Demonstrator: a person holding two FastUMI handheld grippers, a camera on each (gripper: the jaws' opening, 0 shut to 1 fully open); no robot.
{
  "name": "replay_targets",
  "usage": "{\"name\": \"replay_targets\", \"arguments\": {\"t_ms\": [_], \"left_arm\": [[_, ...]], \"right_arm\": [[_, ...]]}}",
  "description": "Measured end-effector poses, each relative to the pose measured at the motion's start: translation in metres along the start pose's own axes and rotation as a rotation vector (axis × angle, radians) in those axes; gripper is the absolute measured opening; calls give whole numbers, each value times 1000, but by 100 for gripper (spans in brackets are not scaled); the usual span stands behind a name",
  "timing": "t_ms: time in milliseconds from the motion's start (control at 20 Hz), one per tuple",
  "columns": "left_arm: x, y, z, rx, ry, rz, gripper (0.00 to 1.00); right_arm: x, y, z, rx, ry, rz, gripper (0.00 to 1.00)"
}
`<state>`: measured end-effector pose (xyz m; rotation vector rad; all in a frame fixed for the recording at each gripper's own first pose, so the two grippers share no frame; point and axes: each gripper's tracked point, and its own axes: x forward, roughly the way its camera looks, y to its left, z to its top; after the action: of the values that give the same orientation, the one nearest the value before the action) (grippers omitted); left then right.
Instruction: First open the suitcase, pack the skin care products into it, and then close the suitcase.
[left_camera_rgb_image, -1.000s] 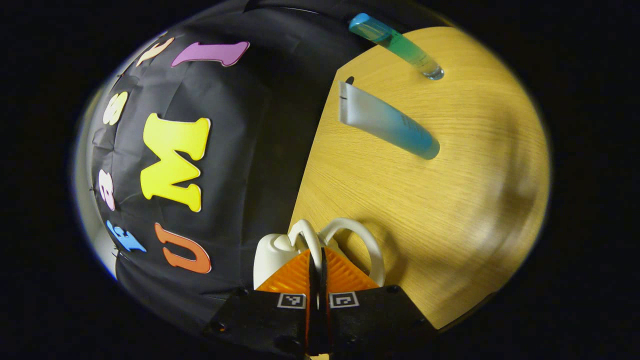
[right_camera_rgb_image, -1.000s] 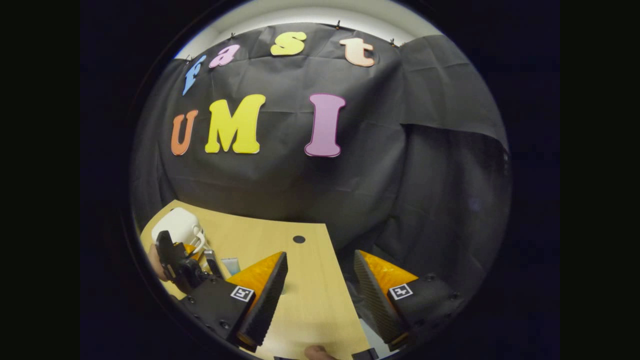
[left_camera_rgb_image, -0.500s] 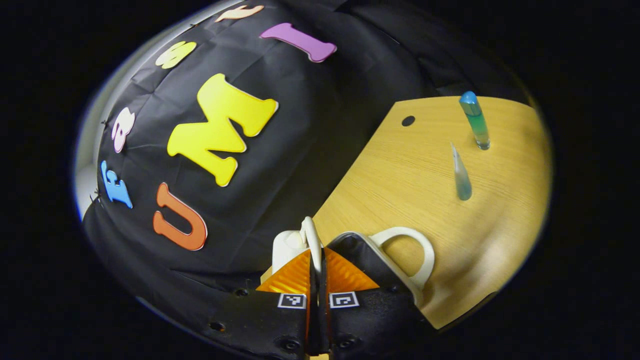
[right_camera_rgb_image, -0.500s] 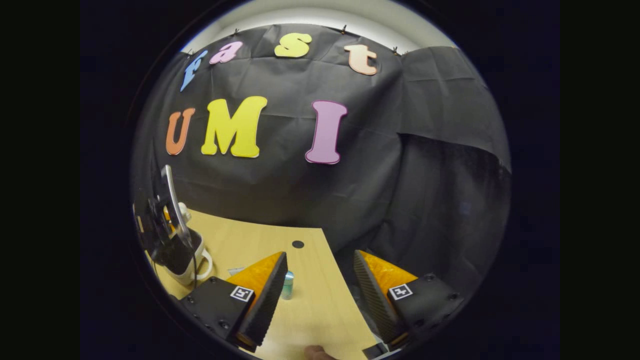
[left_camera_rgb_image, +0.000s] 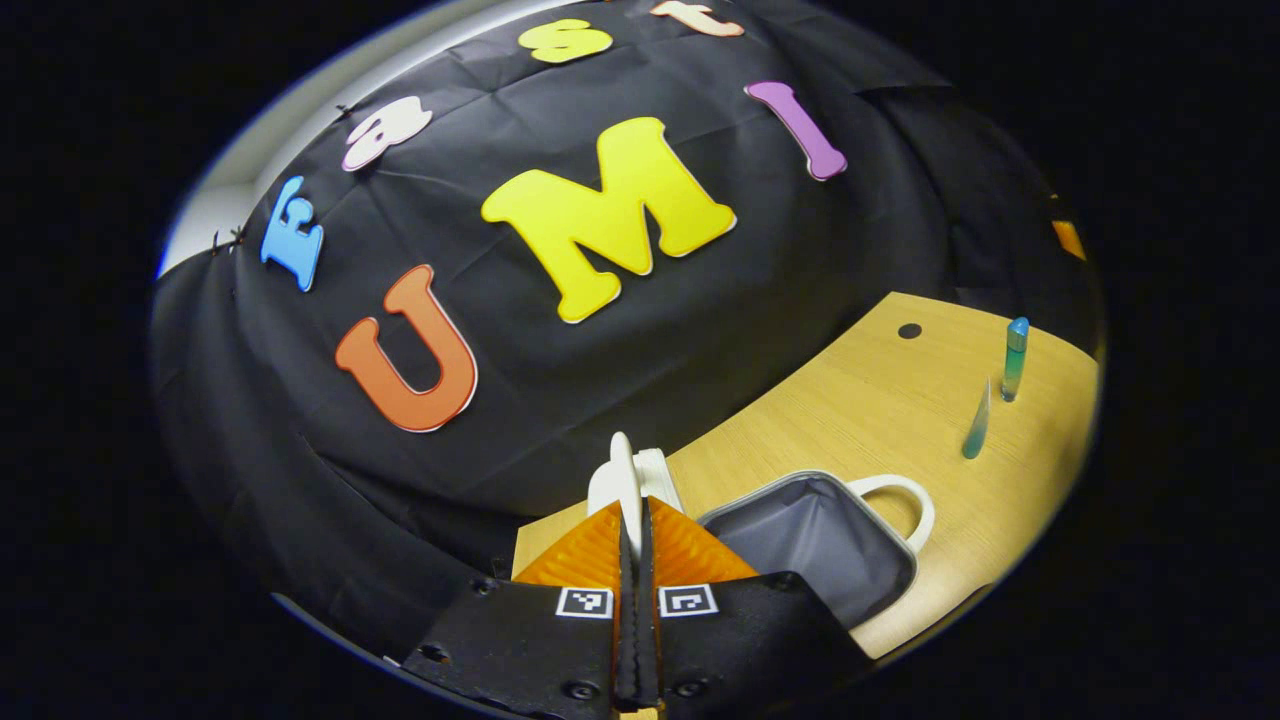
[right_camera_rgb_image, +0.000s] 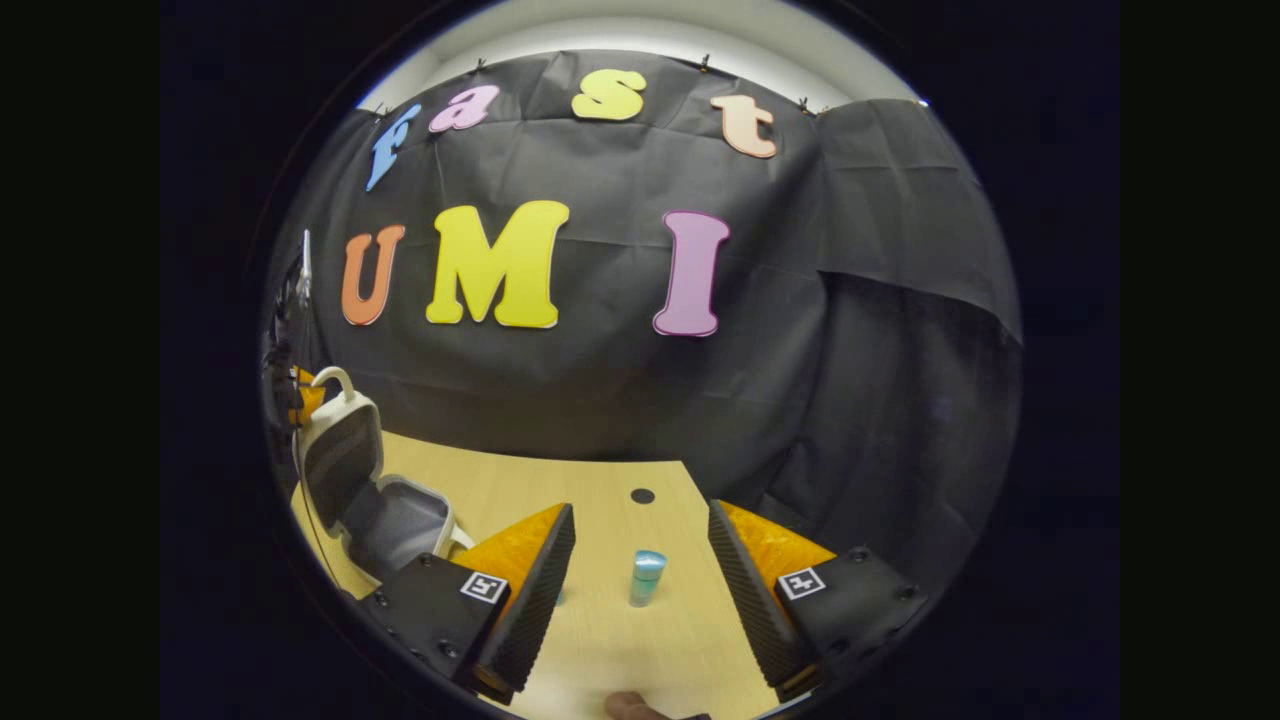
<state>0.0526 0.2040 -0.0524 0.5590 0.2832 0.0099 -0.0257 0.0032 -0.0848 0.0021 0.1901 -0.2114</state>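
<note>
A small white suitcase (right_camera_rgb_image: 405, 520) lies open on the wooden table, its grey lining (left_camera_rgb_image: 810, 545) showing. Its lid (right_camera_rgb_image: 340, 462) stands upright. My left gripper (left_camera_rgb_image: 632, 520) is shut on the lid's white handle (left_camera_rgb_image: 622, 470), and it appears far left as the left gripper (right_camera_rgb_image: 288, 385) in the right gripper view. A blue-green bottle (left_camera_rgb_image: 1014, 360) and a blue tube (left_camera_rgb_image: 977, 425) stand on the table to the right of the case. My right gripper (right_camera_rgb_image: 640, 600) is open above the table, with the bottle (right_camera_rgb_image: 647, 578) farther off, in line with the gap between its fingers.
The table (right_camera_rgb_image: 600, 650) has a round hole (right_camera_rgb_image: 642, 495) near its back edge, with the black cloth wall right behind. A second white handle (left_camera_rgb_image: 905, 495) juts from the case's base toward the products. A fingertip (right_camera_rgb_image: 625, 706) shows at the bottom edge.
The left gripper has swung the lid up by its handle, so the case has gone from shut to wide open. The right gripper has shifted; the bottle now sits between its fingers.
</note>
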Motion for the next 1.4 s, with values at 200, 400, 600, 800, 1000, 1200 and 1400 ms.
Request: {"name": "replay_targets", "arguments": {"t_ms": [200, 400, 600, 800, 1000, 1200, 1400], "left_arm": [[2, 52, -33, -51, -2, 38, 3], [15, 102, -84, -95, 47, 79, 2], [33, 135, -146, -110, 125, 85, 3], [60, 145, -226, -177, 250, 68, 3], [84, 129, -286, -254, 317, 19, 3], [95, 115, -328, -322, 375, -36, 4], [98, 99, -354, -373, 420, -82, 4]], "right_arm": [[-6, 26, -3, -16, 17, 0, 79], [-10, 49, -7, -38, 38, 1, 79], [-13, 61, -14, -13, 74, -5, 78], [-15, 61, -21, -22, 90, -31, 79], [-16, 56, -31, -49, 106, -53, 79], [-12, 53, -43, -41, 127, -69, 80], [-10, 45, -49, -51, 140, -86, 79]]}}
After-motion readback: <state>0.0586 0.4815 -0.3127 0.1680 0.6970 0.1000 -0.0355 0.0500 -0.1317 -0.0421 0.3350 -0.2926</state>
